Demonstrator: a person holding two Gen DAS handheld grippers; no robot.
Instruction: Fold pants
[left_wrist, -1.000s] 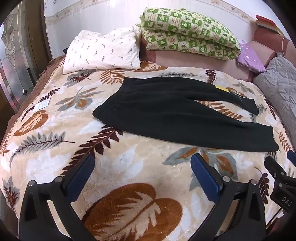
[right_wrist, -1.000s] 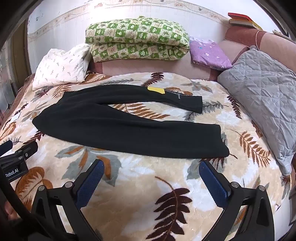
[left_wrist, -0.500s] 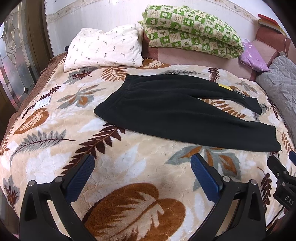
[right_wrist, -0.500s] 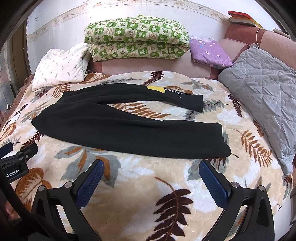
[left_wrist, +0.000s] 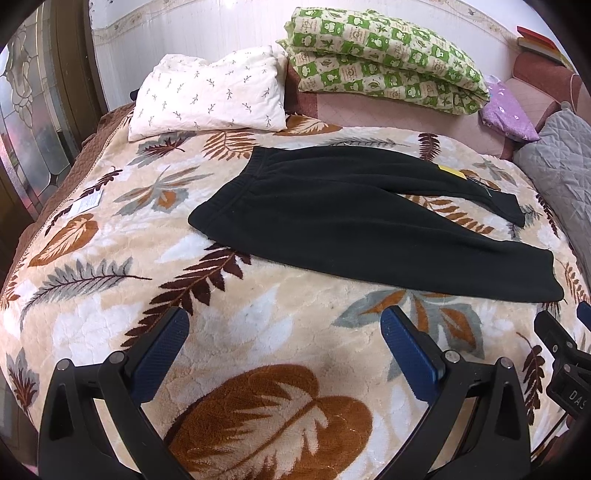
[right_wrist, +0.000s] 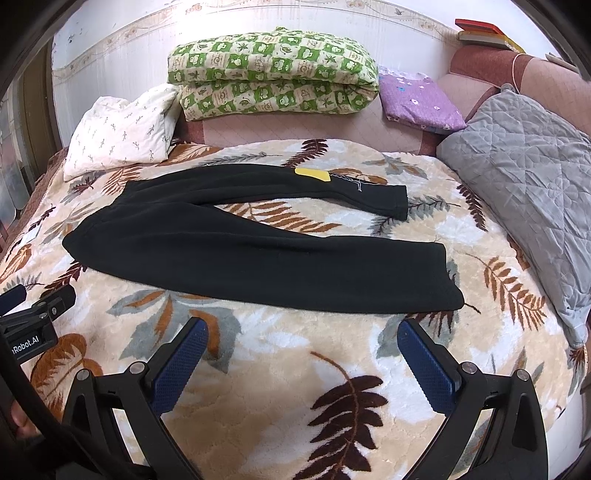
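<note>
Nearest each camera are the tools themselves. The left gripper (left_wrist: 284, 343) hangs over the near edge of the leaf-patterned blanket (left_wrist: 258, 332) with its two blue-padded fingers (left_wrist: 162, 354) spread wide and nothing between them; the pads touch no cloth. The right gripper (right_wrist: 306, 354) is in the same state, fingers far apart, empty, clear of the blanket (right_wrist: 295, 369) below. Each tool shows at the margin of the other's view, so the two are held side by side at the foot of the bed.

Just beyond both lie the black pants (left_wrist: 354, 218), spread flat on the blanket, unfolded. Their long axis runs crosswise to the grippers' pointing direction: the waistband (left_wrist: 229, 192) is toward the left side, ahead of the left gripper, and the two leg ends toward the right. The nearer leg's cuff (right_wrist: 443, 280) lies just ahead of the right gripper and slightly to its right; the farther leg, with a yellow tag (right_wrist: 314, 174) on it, splays away toward the head of the bed. The legs form an open V, so a first fold would likely bring one leg onto the other, with the left tool better placed for the waist and the right for the cuff.

Farther back are a white pillow (left_wrist: 210, 96), a folded green quilt (right_wrist: 273, 77), a purple cloth (right_wrist: 421, 99) and a grey cushion (right_wrist: 517, 177).
</note>
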